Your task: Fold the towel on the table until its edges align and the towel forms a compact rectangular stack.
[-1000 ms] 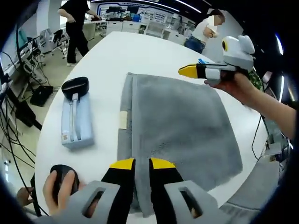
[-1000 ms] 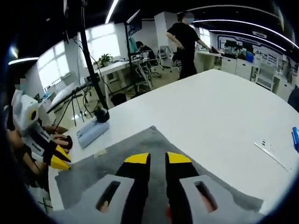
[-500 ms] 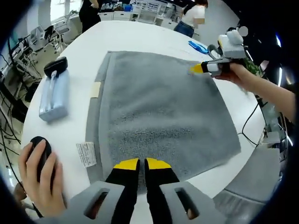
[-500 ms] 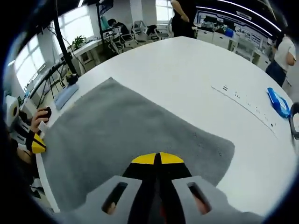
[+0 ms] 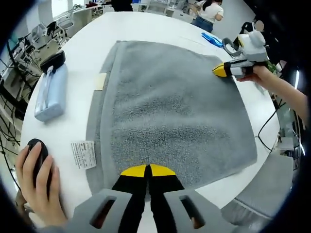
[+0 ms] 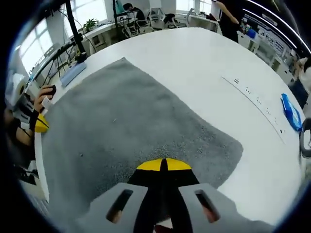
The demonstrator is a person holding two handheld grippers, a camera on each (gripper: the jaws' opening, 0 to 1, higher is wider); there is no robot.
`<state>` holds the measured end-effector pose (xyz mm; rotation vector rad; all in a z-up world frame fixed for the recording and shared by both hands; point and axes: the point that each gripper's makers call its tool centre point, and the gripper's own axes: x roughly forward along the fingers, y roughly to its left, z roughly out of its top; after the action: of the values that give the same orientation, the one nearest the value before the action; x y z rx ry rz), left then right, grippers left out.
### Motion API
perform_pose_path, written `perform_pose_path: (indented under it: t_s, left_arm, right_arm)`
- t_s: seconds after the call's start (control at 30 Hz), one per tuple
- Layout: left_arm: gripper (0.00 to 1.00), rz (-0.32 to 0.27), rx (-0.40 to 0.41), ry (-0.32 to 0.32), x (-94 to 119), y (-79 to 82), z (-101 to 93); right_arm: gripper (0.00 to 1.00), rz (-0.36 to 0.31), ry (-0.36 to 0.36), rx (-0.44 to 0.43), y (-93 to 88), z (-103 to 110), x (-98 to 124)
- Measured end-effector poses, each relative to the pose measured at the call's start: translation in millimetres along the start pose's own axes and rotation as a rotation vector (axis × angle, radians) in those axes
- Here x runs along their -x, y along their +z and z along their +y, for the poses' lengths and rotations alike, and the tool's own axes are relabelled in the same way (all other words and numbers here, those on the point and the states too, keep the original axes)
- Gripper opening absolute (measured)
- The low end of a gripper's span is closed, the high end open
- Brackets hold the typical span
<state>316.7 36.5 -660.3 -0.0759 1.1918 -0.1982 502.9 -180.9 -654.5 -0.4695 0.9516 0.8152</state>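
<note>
the grey terry-cloth towel (image 5: 170, 111) lies spread on the round white table (image 5: 146, 24), already doubled once, w/ an under-layer strip and a pale label showing along one side; the left gripper (image 5: 147, 171) has its yellow-tipped jaws pinched shut on the near edge of the towel; the right gripper (image 6: 163, 165) is likewise pinched shut on the opposite edge, seen also across the cloth in the left gripper view (image 5: 224, 70); likely risk, as a judgement: the pile is thick and soft, so a shallow bite may catch only the top layer and the fold would come out skewed, edges not aligned; lifting one side sooner than the other could drag the whole cloth over the smooth tabletop toward the rim; the light-blue plastic bottle w/ black cap (image 5: 48, 90) lies close beside the towel and could be knocked by a swung edge; a loose white paper tag (image 5: 83, 154) sits just beside the under-layer; cloth looks limp, fuzzy, roughly square; bottle hard, rounded; a hand on a black computer mouse (image 5: 36, 160) rests nearby.
</note>
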Motion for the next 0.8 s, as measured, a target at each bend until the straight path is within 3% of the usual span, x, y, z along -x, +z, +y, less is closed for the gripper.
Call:
perform_pose_path:
  t_s: [0.1, 0.23, 0.57, 0.8]
  left_arm:
    - [0.01, 0.018, -0.064, 0.039, -4, 4.5, -6.6]
    - [0.01, 0.019, -0.111, 0.069, -11, 12.2, -22.0]
    - [0.01, 0.055, -0.2, 0.032, -25, 26.1, -63.0]
    - [0.01, 0.078, -0.274, 0.081, -32, 33.3, -79.0]
  right_arm:
    - [0.0, -0.003, 0.0, 0.017, -12.9, -7, 8]
    - [0.0, 0.022, 0.008, -0.045, -32.7, -17, 19]
    - [0.0, 0.046, 0.007, -0.093, -89.4, -45, 54]
    - [0.0, 0.034, 0.014, -0.123, -112.5, -52, 67]
